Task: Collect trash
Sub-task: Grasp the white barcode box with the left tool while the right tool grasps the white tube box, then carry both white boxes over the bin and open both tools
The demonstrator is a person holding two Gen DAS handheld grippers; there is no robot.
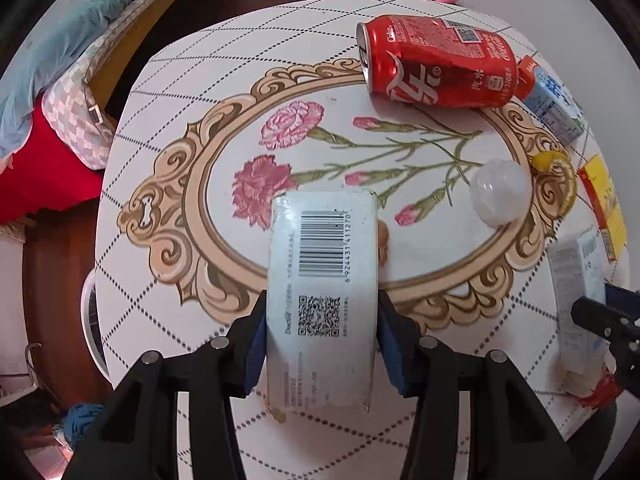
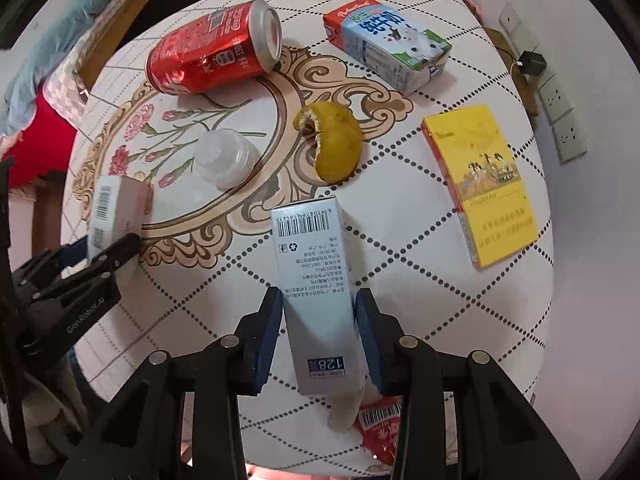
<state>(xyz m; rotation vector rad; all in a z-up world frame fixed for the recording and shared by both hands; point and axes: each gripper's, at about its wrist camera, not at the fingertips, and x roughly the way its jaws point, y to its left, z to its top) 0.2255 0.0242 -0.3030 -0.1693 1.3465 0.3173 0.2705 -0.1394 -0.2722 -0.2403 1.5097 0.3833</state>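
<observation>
My left gripper [image 1: 322,336] is shut on a white barcode box [image 1: 322,280], its blue pads [image 1: 256,344] pressing both long sides; the box also shows in the right wrist view [image 2: 110,210]. My right gripper [image 2: 318,332] is shut on a tall white-and-blue carton [image 2: 316,292], also seen in the left wrist view [image 1: 578,300]. On the round table [image 2: 400,220] lie a red cola can [image 1: 436,64], a milk carton [image 2: 390,46], a yellow fruit peel [image 2: 334,142], a clear plastic cup [image 2: 226,158] and a yellow cigarette pack [image 2: 480,184].
A red wrapper [image 2: 380,426] and a pale peel scrap [image 2: 344,412] lie at the table's near edge under the right gripper. A bed with blue and red bedding [image 1: 52,80] stands left of the table. Wall sockets [image 2: 560,112] are on the right wall.
</observation>
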